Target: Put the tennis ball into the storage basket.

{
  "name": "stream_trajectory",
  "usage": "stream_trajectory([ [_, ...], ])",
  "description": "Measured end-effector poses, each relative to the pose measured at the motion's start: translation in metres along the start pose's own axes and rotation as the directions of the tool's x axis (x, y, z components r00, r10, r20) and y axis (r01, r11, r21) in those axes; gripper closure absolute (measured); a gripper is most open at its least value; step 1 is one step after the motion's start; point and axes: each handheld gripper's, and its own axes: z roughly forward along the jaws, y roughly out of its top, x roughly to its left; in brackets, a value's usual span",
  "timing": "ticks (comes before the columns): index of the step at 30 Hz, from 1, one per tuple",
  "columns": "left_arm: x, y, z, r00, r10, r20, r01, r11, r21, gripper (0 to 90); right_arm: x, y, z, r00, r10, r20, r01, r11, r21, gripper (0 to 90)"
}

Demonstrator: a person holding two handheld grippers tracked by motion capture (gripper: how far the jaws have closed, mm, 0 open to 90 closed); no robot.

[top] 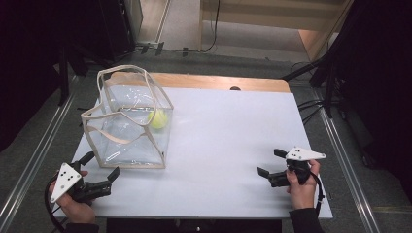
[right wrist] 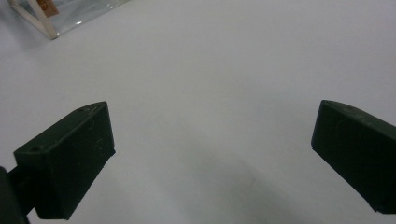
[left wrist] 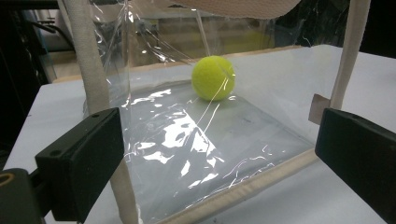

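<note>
Nearby, left gripper (top: 101,166) agape before perhaps-untouched clear bag (top: 127,126).

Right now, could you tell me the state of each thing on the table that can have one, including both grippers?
Clear bag: standing upright on the table, top open, handles up.
Tennis ball: inside the bag, resting on its floor.
Left gripper: open, holding nothing, jaws pointed at the bag's near side.
Right gripper: open, holding nothing, over bare table, apart from the bag.

glossy clear plastic bag (top: 127,127) w/ cloth trim, fuzzy ball (top: 157,119), matt white table (top: 233,145)
</note>
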Motion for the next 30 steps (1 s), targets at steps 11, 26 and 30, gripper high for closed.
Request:
stream_trajectory([
  [11,0.001,0.0,0.0,1.0,-0.004,0.004,0.004,1.0,-0.007,1.3,-0.015,-0.023,-0.024,0.9976,0.045,0.053,-0.043,0.999,-0.028,0.0],
  [26,0.001,0.0,0.0,0.9999,-0.009,0.013,0.009,1.0,0.002,1.3,-0.032,-0.045,-0.043,0.982,0.138,0.129,-0.125,0.987,-0.099,0.0],
  [30,0.001,0.0,0.001,0.9997,-0.002,0.024,0.002,0.9999,0.011,1.3,-0.03,-0.044,-0.04,0.9806,0.158,0.116,-0.144,0.983,-0.118,0.0],
])
